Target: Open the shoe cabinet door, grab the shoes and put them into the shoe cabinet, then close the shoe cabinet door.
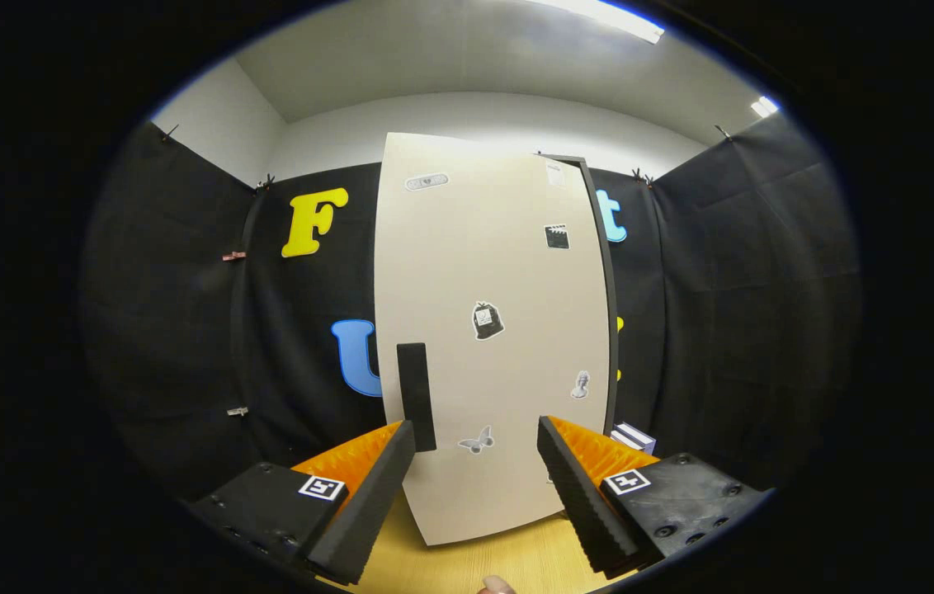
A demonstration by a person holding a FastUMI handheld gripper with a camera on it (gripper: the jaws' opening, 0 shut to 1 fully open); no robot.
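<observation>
A tall cream shoe cabinet (pixel 492 330) stands upright on a wooden table, just ahead of my fingers. Its door carries several small stickers and a dark vertical handle (pixel 416 396) near its left edge. The door looks shut, with a dark edge of the cabinet body (pixel 606 280) showing along its right side. My gripper (pixel 475 450) is open, its fingers spread wide and holding nothing. The handle sits just beyond the left fingertip (pixel 397 450). A white shoe (pixel 632 436) peeks out to the right of the cabinet, behind the right finger.
The wooden table top (pixel 475 561) runs under the cabinet toward me. A fingertip of a person's hand (pixel 497 585) shows at the near edge. Black cloth walls close in the booth on the left, back and right.
</observation>
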